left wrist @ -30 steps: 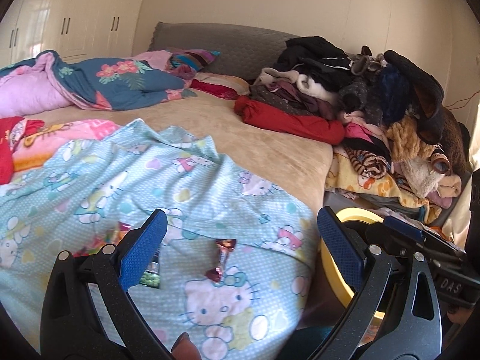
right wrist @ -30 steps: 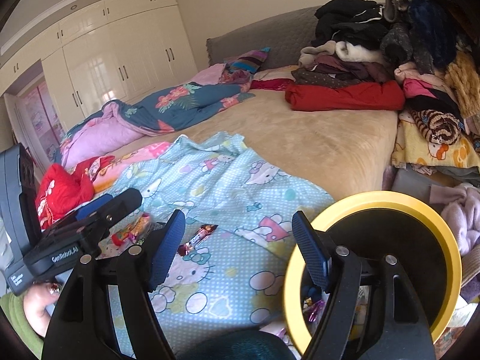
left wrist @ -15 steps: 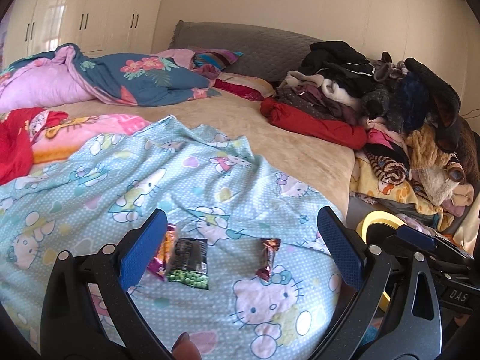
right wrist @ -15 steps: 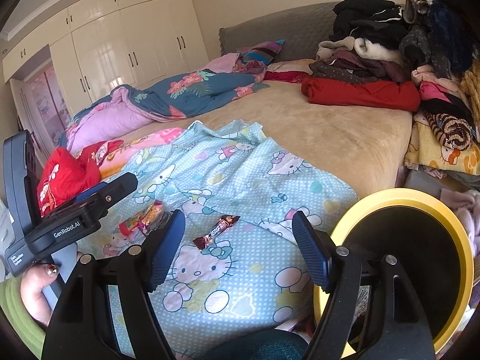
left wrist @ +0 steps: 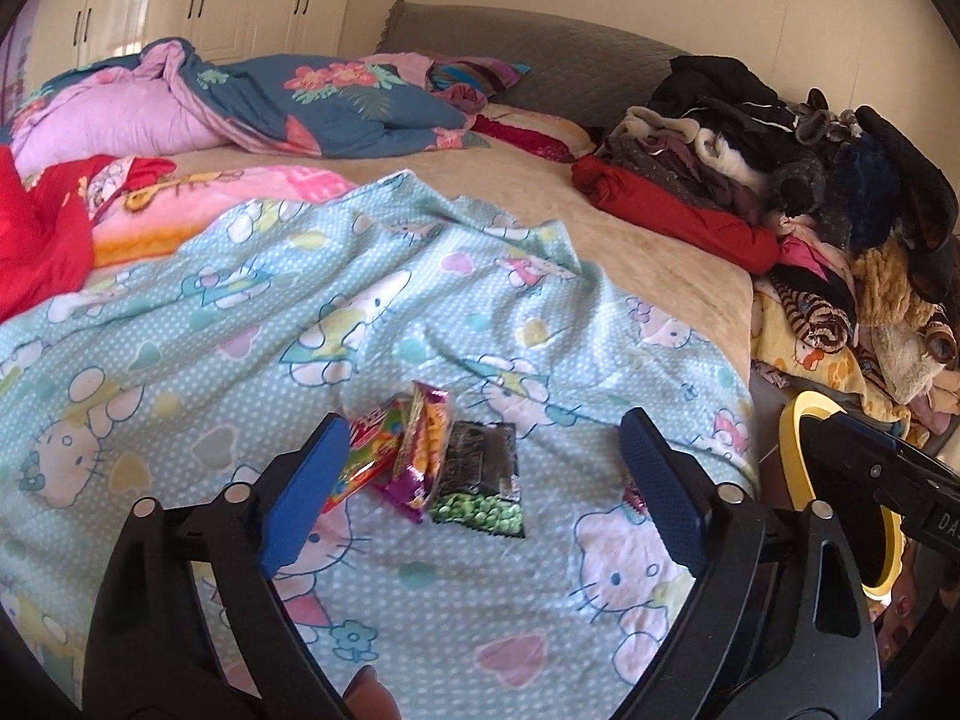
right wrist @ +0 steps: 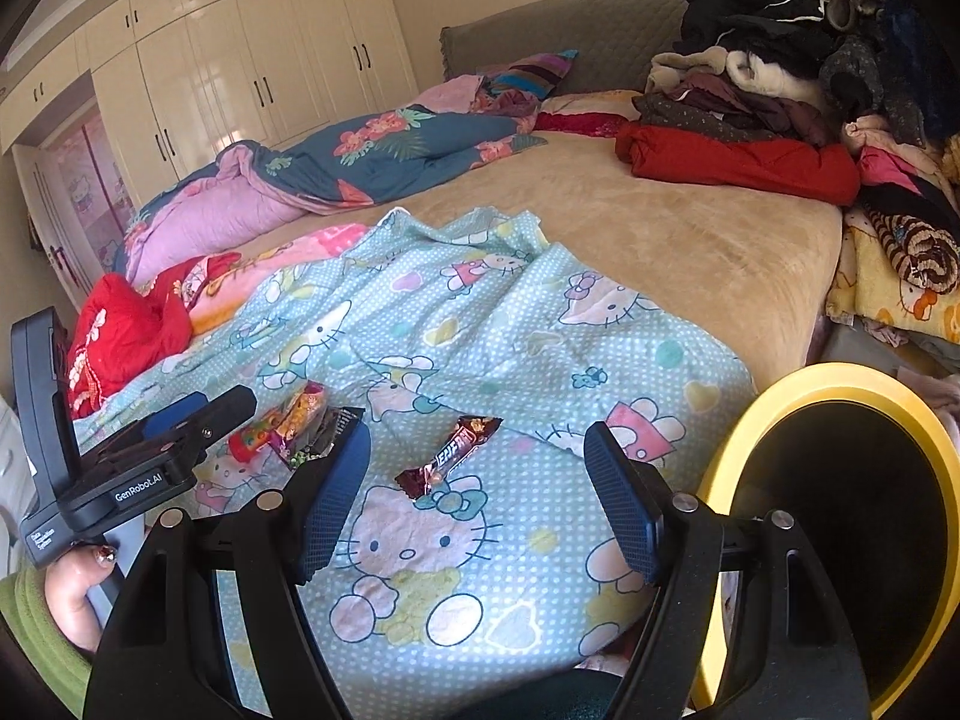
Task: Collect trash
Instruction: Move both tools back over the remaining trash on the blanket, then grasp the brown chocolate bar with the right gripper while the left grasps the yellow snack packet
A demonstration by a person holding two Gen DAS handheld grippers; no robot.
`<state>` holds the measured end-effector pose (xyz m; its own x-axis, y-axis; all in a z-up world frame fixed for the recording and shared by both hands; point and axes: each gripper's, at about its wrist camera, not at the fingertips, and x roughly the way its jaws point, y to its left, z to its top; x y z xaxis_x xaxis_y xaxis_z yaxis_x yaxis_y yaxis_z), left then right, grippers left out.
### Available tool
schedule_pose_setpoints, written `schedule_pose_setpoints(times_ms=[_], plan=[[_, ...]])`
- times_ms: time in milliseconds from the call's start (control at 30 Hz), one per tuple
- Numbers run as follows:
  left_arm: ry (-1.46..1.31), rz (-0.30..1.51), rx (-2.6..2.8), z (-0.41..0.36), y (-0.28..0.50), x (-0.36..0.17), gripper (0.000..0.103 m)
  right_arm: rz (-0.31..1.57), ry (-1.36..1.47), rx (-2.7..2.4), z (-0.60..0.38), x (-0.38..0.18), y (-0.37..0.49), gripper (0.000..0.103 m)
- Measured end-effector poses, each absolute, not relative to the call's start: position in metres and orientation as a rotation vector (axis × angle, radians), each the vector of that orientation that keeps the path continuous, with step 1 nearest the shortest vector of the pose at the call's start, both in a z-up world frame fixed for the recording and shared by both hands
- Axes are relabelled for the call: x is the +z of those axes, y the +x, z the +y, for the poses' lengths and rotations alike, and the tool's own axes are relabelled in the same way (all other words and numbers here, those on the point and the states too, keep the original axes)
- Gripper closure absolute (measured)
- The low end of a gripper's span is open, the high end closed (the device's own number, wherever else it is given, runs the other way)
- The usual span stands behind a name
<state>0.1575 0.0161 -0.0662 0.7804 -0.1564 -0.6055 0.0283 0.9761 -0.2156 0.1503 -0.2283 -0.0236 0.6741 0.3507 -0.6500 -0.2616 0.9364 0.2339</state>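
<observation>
Wrappers are what I'm after, and they all lie on the blue cat-print sheet [right wrist: 540,324] at the near end of the bed. I take the yellow-rimmed bin [right wrist: 840,516], beside the sheet's right edge, as my landmark.

Nearest the bin is the dark red candy-bar wrapper [right wrist: 449,457], lying flat between the spread fingers of my right gripper [right wrist: 474,498]. Those fingers stand wide apart and hold nothing. I judge the wrapper very light, thin and crinkly, likely slick, with soft bedding under it that will give when pressed. Its long axis runs diagonally, near-left end to far-right end, the far end aimed roughly toward the bin's far side. I'd pinch across the narrow middle, fingers square to that axis.

Farther from the bin sits a small overlapping heap: a black packet of green peas [left wrist: 480,480], a purple-and-orange snack bag [left wrist: 423,450] and a red, multicoloured wrapper [left wrist: 366,450]. My left gripper [left wrist: 480,492] hovers over them, fingers wide apart and empty. The pea packet looks fuller, perhaps a little heavier, and points away from me; I'd take it across its short width. The other two lean the same way, tilted slightly right. All look flimsy and should crush harmlessly.
</observation>
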Motion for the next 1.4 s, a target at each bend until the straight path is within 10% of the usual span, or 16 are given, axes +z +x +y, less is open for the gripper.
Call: schedule_pose_setpoints(times_ms=[367,833,1100,1233,1400], plan=[[-0.242,0.771,-0.096,0.029,0.168,-0.099,0.052,0.822,0.121,0.353,-0.212,-0.046,0.169,0.032],[-0.283,0.812,-0.075,0.037,0.183,-0.12,0.06,0.949,0.153,0.358,-0.186,-0.086,0.201,0.032],[-0.312,0.819,-0.061,0.043,0.189,-0.126,0.071,1.017,0.172,0.377,-0.171,-0.105,0.216,0.054],[-0.32,0.824,-0.054,0.044,0.191,-0.129,0.076,1.061,0.203,0.381,-0.172,-0.118,0.22,0.087],[-0.325,0.828,-0.054,0.046,0.192,-0.13,0.089,1.038,0.241,0.397,-0.179,-0.113,0.215,0.089]])
